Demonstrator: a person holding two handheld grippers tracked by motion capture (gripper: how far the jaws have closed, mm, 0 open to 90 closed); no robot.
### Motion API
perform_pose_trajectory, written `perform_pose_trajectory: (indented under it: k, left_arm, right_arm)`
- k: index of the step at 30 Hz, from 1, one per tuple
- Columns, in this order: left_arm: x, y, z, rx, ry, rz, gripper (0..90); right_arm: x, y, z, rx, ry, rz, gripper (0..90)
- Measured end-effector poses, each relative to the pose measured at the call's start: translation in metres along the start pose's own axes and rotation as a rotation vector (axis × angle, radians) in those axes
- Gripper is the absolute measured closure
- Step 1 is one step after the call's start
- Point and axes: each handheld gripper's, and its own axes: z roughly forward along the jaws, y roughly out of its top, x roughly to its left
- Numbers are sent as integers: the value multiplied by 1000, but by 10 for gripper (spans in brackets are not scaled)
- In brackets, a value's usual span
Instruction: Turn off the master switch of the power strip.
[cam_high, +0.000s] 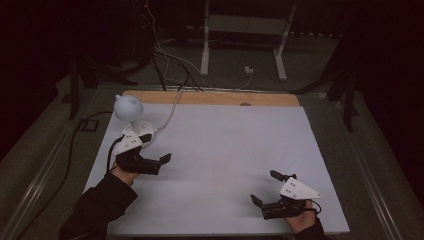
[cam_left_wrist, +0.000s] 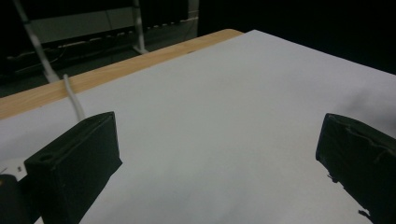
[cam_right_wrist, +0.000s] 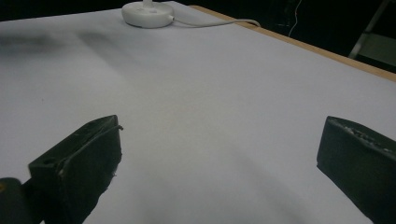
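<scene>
Left gripper (cam_high: 159, 151) and right gripper (cam_high: 264, 187) rest low over the white table (cam_high: 225, 145), well apart, both jaws spread wide

The high view looked forward and down over the white table (cam_high: 225, 150). Both gripper views sat low (close above it), sharing its wooden far edge (cam_left_wrist: 116, 70).

White sheet (cam_high: 225, 160) covering a wooden table (cam_high: 210, 98), whose bare edge shows along the far side. White lamp (cam_high: 128, 108) with round base (cam_right_wrist: 147, 15) at far left on the sheet; its white cord (cam_high: 170, 112) runs off the far edge.
</scene>
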Motion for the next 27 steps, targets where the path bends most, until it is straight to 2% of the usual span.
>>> perform_pose_trajectory:
  k: [1, 4, 5, 6, 7, 8, 9, 10, 12, 17, 19, 22, 23, 24, 25, 26, 27]
  left_arm:
    - [1, 0, 2, 1, 31, -3, 3]
    - [4, 1, 4, 1, 69, -11, 3]
    - [4, 1, 4, 1, 69, -11, 3]
    - [6, 1, 6, -2, 95, -22, 3]
    - [6, 1, 6, -2, 95, -22, 3]
    - [8, 1, 8, -7, 117, -29, 3]
    - [8, 1, 8, -7, 117, -29, 3]
    - [11, 1, 10, -7, 146, -41, 3]
    - [13, 1, 12, -13, 171, -57, 3]
    - [15, 2, 15, -8, 204, -57, 3]
    - [18, -1, 18, -20, 221, -82, 3]
    - [20, -2, 20, -12, 229, -101, 3]
    - [20, -3, 21, -6, 235, -101, 3]
    - [18, -4, 23, 7, 259, -80, 3]
    - [18, -4, 23, 7, 259, -80, 3]
    - [17, -5, 27, 12, 290, -66, 3]
    - [17, -6, 29, 14, 301, -64, 3]
  right_arm:
    - [0, 0, 0, 1, 0, 0, 0]
    - [0, 1, -1, -4, -2, -4, 0]
    - [0, 0, -1, -5, -2, -2, 0]
    - [0, 0, 0, -4, -2, 1, 0]
    - [0, 0, 0, -1, -1, 0, 0]
    - [0, 0, 0, -1, -1, -2, 0]
    - [0, 0, 0, -2, -1, -3, 0]
    - [0, 0, 0, -3, -2, -2, 0]
    - [0, 0, 0, -3, 0, 5, 0]
    - [-1, 0, 0, -7, 1, 6, 0]
    - [-1, 0, 0, -2, 5, 8, 0]
    - [0, 0, 0, -3, 8, 10, 0]
    - [-1, 0, 0, -5, 9, 11, 0]
    - [-1, 0, 0, -6, 10, 13, 0]
    - [-1, 0, 0, -3, 12, 14, 0]
    - [-1, -1, 0, -1, 12, 14, 0]
    - [-1, 0, 0, -2, 12, 13, 0]
